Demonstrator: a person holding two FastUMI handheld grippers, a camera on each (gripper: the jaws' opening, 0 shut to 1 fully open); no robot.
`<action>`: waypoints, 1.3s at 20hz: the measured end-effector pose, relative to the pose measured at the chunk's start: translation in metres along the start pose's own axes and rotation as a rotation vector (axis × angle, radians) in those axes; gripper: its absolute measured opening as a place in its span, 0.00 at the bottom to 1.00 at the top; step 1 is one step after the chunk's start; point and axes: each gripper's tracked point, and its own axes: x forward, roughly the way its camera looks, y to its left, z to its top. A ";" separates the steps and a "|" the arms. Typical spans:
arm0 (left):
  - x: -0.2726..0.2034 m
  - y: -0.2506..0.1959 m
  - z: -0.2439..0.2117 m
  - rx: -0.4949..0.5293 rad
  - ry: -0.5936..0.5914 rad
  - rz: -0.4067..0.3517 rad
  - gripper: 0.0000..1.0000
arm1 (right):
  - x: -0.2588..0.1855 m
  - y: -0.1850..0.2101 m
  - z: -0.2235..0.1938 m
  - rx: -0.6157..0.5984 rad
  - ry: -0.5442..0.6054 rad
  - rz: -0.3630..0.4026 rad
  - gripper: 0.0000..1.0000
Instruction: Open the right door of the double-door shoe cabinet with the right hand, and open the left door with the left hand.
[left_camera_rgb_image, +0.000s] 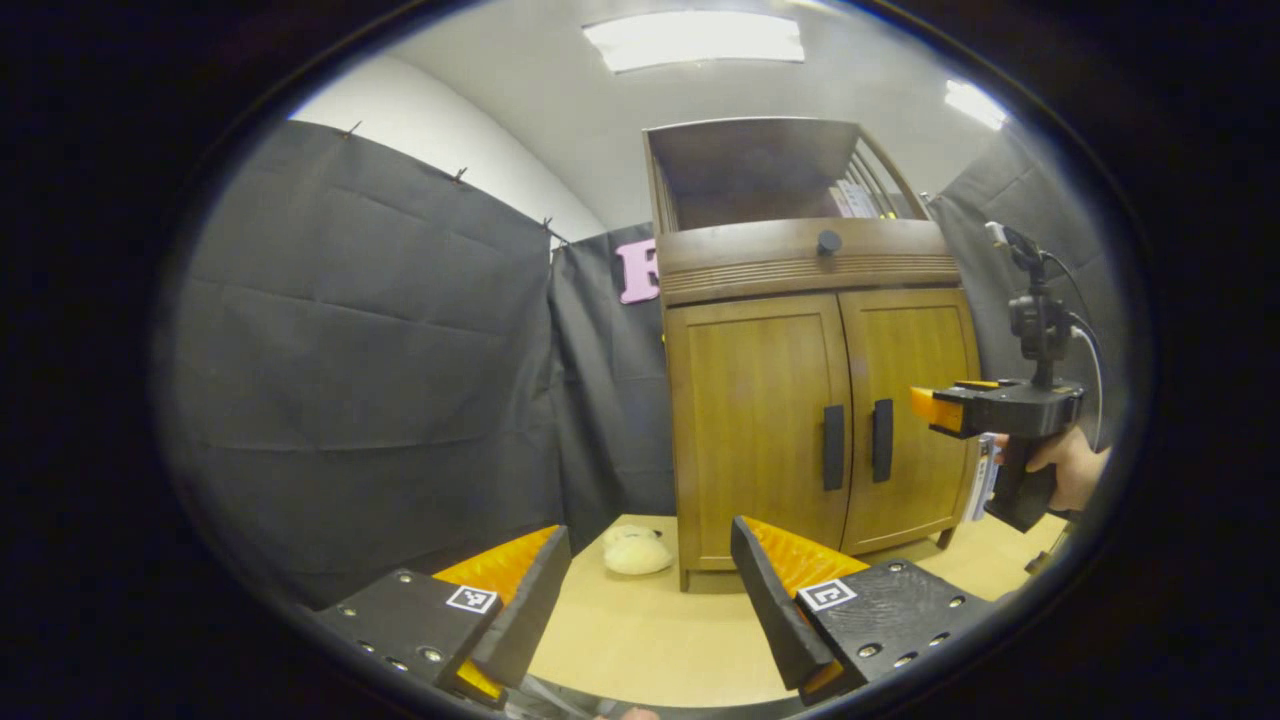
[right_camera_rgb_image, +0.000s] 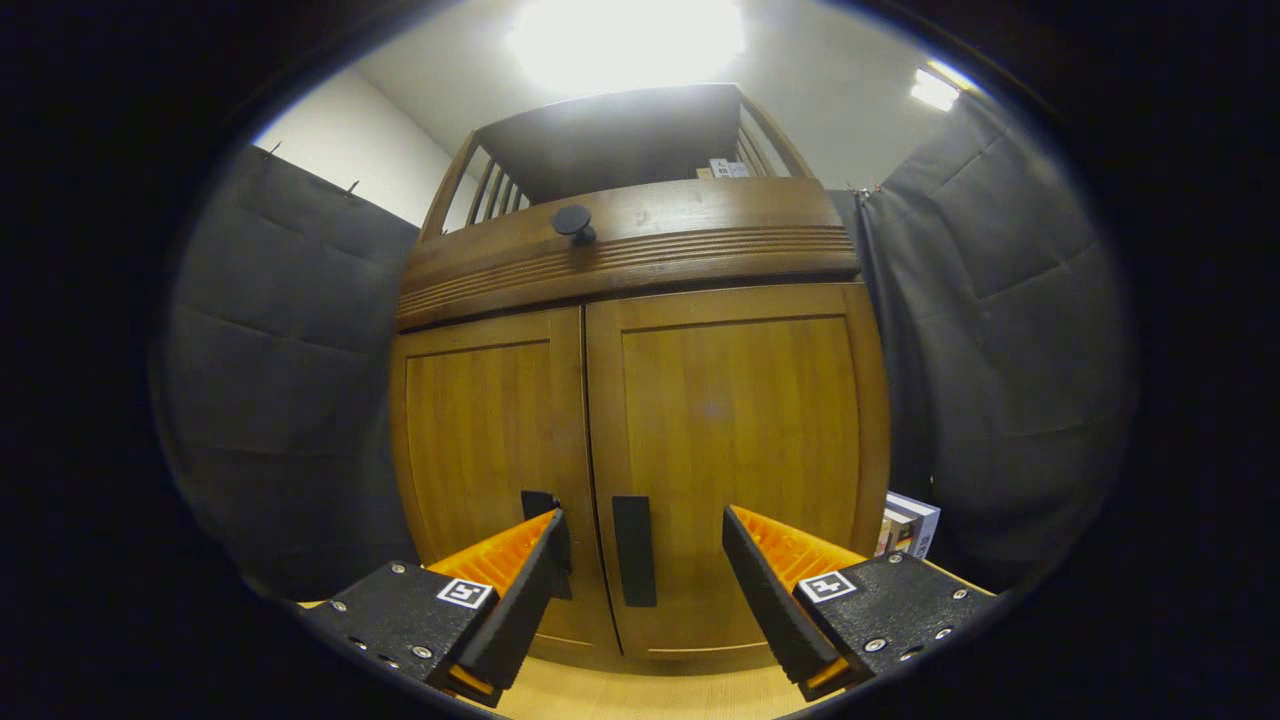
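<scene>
The shoe cabinet (right_camera_rgb_image: 640, 420) is rigid wood on the floor; its doors should swing lightly on their hinges; I take each by its slim vertical handle beside the centre seam. My right gripper (right_camera_rgb_image: 640, 560), fingers apart, sits just before the right door handle (right_camera_rgb_image: 634, 550); my left gripper (left_camera_rgb_image: 650, 590), fingers apart, hangs well back from the left door handle (left_camera_rgb_image: 833, 447).

No readable wording on the shoe cabinet (right_camera_rgb_image: 640, 420) in front of you.
The square coded markers (right_camera_rgb_image: 464, 592) on top of your fingers carry patterns, not words; the packages (right_camera_rgb_image: 908, 522) beyond your right gripper's (right_camera_rgb_image: 640, 590) right-hand finger are too small to read.
</scene>
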 end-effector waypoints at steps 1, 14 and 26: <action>0.000 0.000 0.000 0.001 0.000 0.010 0.99 | 0.008 0.004 -0.003 -0.008 0.001 0.004 0.95; 0.000 0.011 0.001 0.009 0.003 0.132 0.92 | 0.092 -0.017 -0.092 0.042 0.211 -0.030 0.82; -0.003 0.014 0.004 0.017 -0.011 0.184 0.92 | 0.108 -0.018 -0.100 0.068 0.255 -0.034 0.27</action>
